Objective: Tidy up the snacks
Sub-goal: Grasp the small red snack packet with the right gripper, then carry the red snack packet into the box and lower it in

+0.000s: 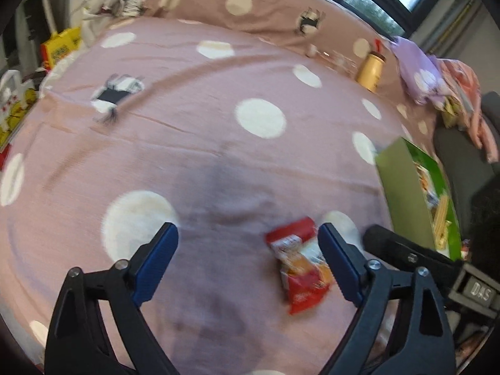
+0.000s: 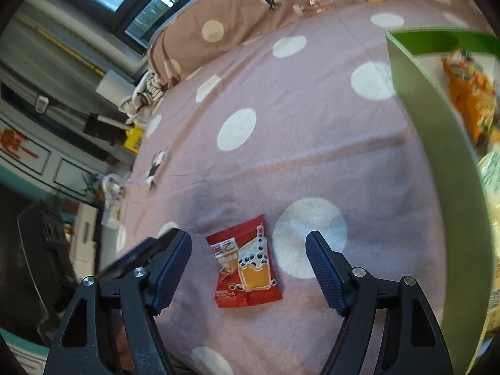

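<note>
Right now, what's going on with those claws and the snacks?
Both claws open, holding nothing. Red snack packet flat on the bedspread, between right claw's fingers, untouched. Green box alongside. Nothing blocking.

— Where's the snack packet [image 2: 245, 264]?
— Flat on the bed [image 2: 312, 162], between the right tongs [image 2: 248, 268], touching neither pad.
— And the box [image 2: 437, 143]?
— On the bed to its right, snacks inside. A bottle [image 1: 371, 70] lies far behind, by the pillow [image 1: 265, 3].
</note>
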`<state>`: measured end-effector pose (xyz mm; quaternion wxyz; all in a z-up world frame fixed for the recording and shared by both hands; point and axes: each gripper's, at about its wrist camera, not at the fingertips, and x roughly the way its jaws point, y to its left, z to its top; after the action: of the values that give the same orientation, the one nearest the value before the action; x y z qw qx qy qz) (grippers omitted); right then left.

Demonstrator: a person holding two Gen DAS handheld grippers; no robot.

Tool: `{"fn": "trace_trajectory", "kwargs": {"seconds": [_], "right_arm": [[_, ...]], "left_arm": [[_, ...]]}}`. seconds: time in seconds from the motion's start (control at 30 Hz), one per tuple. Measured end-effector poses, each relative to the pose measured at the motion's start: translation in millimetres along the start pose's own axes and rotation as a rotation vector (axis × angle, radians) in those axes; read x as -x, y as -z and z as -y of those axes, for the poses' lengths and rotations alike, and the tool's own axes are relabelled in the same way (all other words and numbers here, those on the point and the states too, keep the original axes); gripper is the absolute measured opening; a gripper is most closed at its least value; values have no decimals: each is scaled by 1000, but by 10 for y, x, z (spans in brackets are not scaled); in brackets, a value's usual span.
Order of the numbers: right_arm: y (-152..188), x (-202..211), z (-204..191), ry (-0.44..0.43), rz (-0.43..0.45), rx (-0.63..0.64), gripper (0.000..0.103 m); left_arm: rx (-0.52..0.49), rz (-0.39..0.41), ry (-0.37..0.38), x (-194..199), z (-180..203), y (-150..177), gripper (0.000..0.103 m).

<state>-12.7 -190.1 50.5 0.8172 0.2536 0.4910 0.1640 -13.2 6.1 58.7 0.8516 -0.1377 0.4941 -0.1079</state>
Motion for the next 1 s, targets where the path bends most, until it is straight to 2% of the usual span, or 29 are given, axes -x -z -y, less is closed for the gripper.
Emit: {"fn": "trace_trajectory", "kwargs": {"seconds": [0.03,0.13,0.2,0.3,0.37,0.43,0.5,0.57,0.7,0.83,1.0], "right_arm": [[15,-14,24,-18,-12,-11,77],[6,-68,79,-21,-34,-53,76],[-2,-65,71,-39,-29,-49,75],[-13,-86,82,-78,-36,-65,74],[-12,-118,94,-91,-46,-76,68],[-17,-168,95,-89,-63,-78,67],[-4,-207,99,-79,-78,-79,66],[-7,-261,90,-68,-94,-77,65],[-7,-375,70,-56,-130,-78,65],[27,-481,56,-42,-164,-73,58],[62,-465,-12,-10,-143,-32,58]], "left_arm": [[0,-12,9,-23,37,18,81],[-3,-45,48,-102,100,55,78],[3,-66,67,-142,131,78,71],[-17,-79,58,-188,194,109,68],[-30,-89,55,-213,223,132,67],[-41,-102,61,-241,248,151,65],[-52,-116,66,-268,281,170,56],[-57,-131,74,-295,293,184,54],[-59,-172,103,-385,331,224,43],[-75,-164,96,-402,388,252,42],[-105,-139,83,-368,418,263,41]]}}
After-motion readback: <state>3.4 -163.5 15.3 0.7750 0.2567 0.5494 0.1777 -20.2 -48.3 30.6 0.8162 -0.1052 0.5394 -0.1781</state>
